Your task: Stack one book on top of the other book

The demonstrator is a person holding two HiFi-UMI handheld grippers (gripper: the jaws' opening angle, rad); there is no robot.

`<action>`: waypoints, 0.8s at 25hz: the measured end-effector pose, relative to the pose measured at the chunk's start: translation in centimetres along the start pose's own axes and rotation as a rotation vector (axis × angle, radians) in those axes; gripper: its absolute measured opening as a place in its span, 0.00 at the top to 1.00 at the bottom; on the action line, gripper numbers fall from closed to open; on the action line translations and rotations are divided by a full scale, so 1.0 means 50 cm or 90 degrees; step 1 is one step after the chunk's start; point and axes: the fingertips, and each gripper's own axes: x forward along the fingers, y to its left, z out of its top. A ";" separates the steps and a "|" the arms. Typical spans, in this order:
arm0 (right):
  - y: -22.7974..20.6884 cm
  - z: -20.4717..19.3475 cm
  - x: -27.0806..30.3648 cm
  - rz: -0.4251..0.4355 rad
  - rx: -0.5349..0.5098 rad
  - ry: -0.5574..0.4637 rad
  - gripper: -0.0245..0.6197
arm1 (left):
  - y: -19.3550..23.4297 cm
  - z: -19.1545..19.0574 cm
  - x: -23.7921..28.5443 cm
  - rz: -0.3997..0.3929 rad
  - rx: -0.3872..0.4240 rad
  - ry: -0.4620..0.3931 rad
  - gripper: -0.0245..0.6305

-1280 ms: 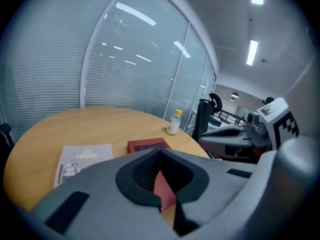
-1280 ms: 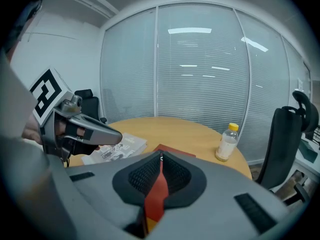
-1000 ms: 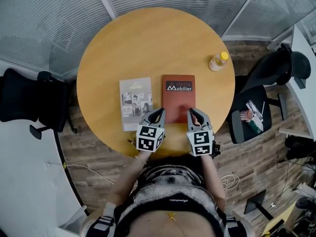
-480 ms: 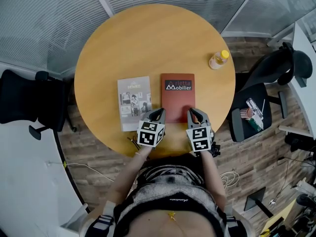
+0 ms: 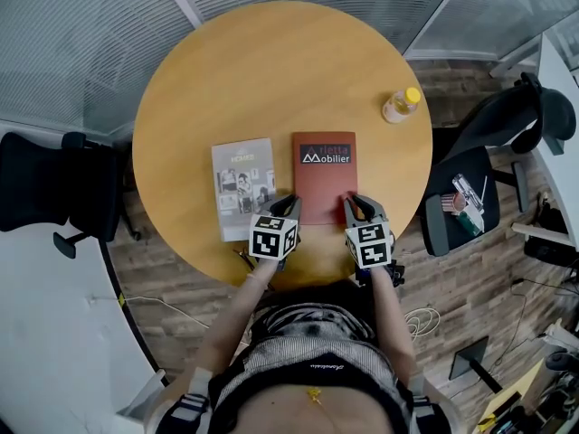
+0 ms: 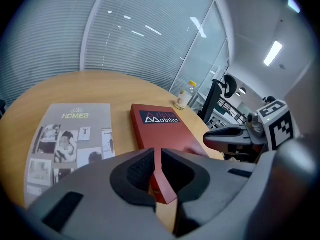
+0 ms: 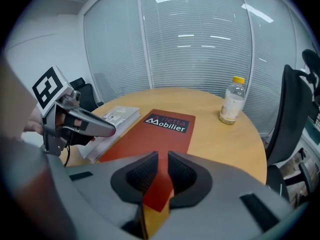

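With the flat rust-red book lying on the round wooden counter just right of the grey picture-cover book, the left gripper, jaws closed on nothing, and the right gripper, jaws just opening and empty, hover at its near corners, so too narrow a gap would likely shove it away rather than grip it.

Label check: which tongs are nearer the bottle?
Right: right tongs, jaws opening on nothing, at the red book, near-right corner; left tongs at its near-left corner, farther from the bottle.
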 end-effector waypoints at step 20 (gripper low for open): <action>-0.062 -0.051 0.067 0.084 0.191 0.052 0.70 | 0.018 -0.024 0.071 0.007 -0.072 0.089 0.73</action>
